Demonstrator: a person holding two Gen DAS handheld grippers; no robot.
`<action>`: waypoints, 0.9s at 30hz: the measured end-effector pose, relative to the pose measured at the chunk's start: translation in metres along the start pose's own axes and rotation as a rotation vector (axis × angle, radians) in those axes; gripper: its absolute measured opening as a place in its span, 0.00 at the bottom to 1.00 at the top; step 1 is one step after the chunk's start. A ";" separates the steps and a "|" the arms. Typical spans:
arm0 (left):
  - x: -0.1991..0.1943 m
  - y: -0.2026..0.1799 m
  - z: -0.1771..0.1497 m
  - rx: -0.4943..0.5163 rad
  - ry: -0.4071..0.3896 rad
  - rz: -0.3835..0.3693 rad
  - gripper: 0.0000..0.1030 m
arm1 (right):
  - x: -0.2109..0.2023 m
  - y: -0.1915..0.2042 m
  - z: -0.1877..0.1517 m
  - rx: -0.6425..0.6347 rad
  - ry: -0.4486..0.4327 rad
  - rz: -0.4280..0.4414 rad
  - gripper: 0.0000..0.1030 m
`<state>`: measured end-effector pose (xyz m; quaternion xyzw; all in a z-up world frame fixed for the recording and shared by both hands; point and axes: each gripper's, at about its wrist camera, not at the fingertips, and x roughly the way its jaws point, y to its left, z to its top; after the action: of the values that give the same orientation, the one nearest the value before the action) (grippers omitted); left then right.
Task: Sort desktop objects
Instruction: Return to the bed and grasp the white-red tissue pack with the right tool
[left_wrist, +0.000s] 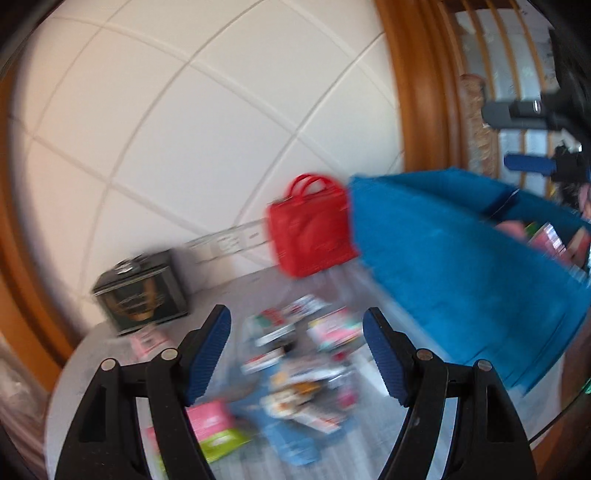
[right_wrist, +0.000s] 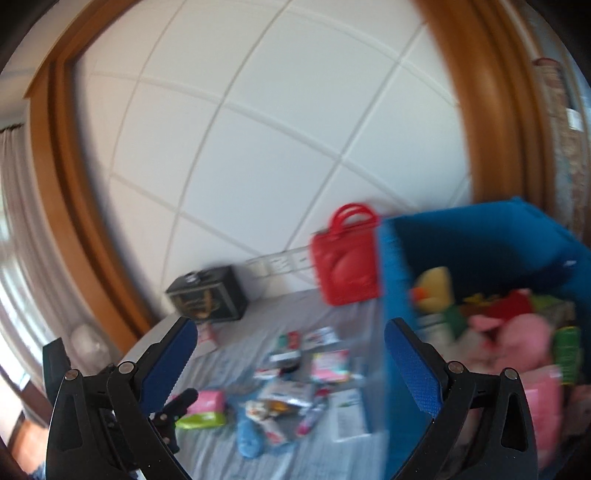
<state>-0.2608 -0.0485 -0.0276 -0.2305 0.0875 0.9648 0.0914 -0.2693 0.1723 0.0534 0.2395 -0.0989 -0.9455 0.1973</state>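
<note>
White panelled wall (right_wrist: 258, 147) with pale grooves fills the background in both views, edged by an orange-brown wooden frame (right_wrist: 476, 110). Below it lies a grey table (right_wrist: 258, 317), and on its right side stands a big blue fabric bin (right_wrist: 391, 295), holding soft toys and packets, among them something yellow and something pink, though blur makes them hard to name. Just left of the bin, against the wall, stands a red handbag (left_wrist: 312, 236) with two looped handles. Further left, near the table's far corner, sits a dark box (left_wrist: 142, 291) with gold markings. Across the middle of the table is a loose scatter of small desktop items (left_wrist: 295, 369): packets, cards, a pink pack (right_wrist: 208, 402) beside a green one, and a light blue piece, all smeared by motion. Left gripper (left_wrist: 297, 354) hangs above this scatter with its blue-padded jaws spread wide and nothing between them. Right gripper (right_wrist: 290, 365) is likewise wide open and empty, over the same pile, close beside the bin's near wall.
</note>
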 end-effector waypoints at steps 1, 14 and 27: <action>0.000 0.018 -0.009 -0.009 0.012 0.015 0.71 | 0.010 0.011 -0.001 -0.004 0.011 0.014 1.00; 0.039 0.186 -0.094 -0.126 0.136 0.178 0.71 | 0.267 0.215 -0.043 -0.234 0.319 0.224 1.00; 0.115 0.292 -0.160 -0.283 0.253 0.254 0.71 | 0.573 0.298 -0.156 -0.549 0.636 0.208 1.00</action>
<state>-0.3566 -0.3488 -0.1843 -0.3472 -0.0095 0.9347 -0.0759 -0.5578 -0.3521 -0.2350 0.4462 0.1983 -0.7911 0.3684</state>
